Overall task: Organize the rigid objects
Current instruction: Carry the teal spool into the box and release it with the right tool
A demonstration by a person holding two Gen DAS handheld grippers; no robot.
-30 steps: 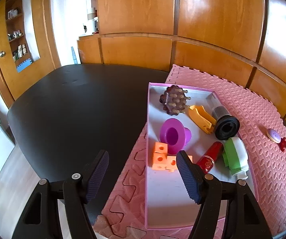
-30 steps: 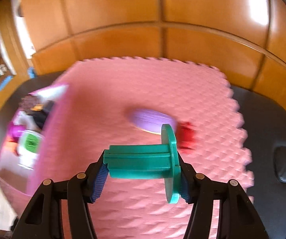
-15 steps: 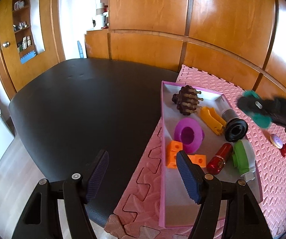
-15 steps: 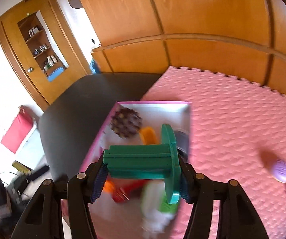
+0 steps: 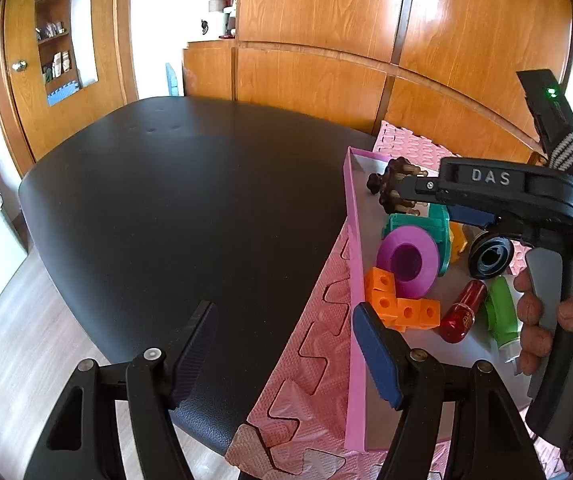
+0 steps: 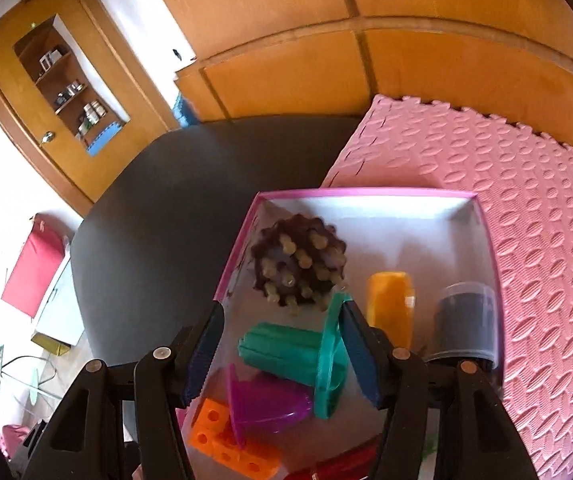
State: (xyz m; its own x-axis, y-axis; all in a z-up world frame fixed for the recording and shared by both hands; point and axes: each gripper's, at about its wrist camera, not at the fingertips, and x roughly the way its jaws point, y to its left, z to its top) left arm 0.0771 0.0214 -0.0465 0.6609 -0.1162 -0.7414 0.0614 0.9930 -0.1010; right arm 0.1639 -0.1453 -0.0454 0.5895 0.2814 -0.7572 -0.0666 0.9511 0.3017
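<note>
While the left claw hangs spread and empty over the counter edge beside the pink tray, the right claw is over the tray at the drop-off step. The teal spool lies tilted between its spread pads, resting against the purple funnel just below the spiky ball. A gap shows at its stem end, so it looks let go. My call for the next move: lift straight up clear of the flange, then fetch whatever waits on the pink mat.
</note>
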